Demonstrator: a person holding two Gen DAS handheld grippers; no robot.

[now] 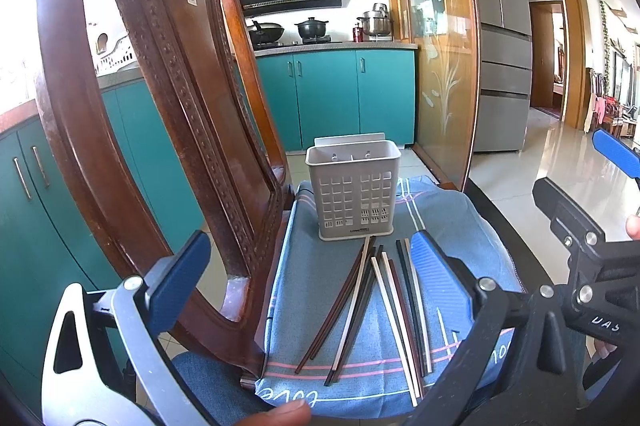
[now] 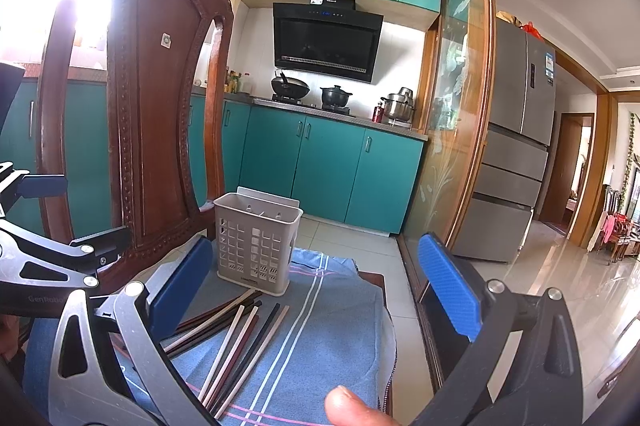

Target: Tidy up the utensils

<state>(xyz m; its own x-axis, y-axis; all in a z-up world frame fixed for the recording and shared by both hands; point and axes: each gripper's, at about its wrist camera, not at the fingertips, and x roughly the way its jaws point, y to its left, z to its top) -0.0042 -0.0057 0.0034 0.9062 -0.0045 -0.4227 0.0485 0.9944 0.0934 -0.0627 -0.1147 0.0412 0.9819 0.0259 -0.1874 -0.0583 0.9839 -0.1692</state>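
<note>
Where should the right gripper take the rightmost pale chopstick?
Judging by its pose, grip the rightmost pale chopstick mid-shaft, from above, fingers across its length. It lies flat on the blue cloth at the fan's outer edge, with open cloth to its right. The right gripper is open.

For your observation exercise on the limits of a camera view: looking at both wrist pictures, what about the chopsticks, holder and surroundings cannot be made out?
- Holder inside: its own walls hide the bottom in both views.
- Chopsticks: in the right wrist view the left finger covers some near ends, so no sure count.
- Holder label: too small to read in either view.
- Window area: glare washes it out, right wrist view.
- Right gripper: cut off by the edge, left wrist view.
</note>
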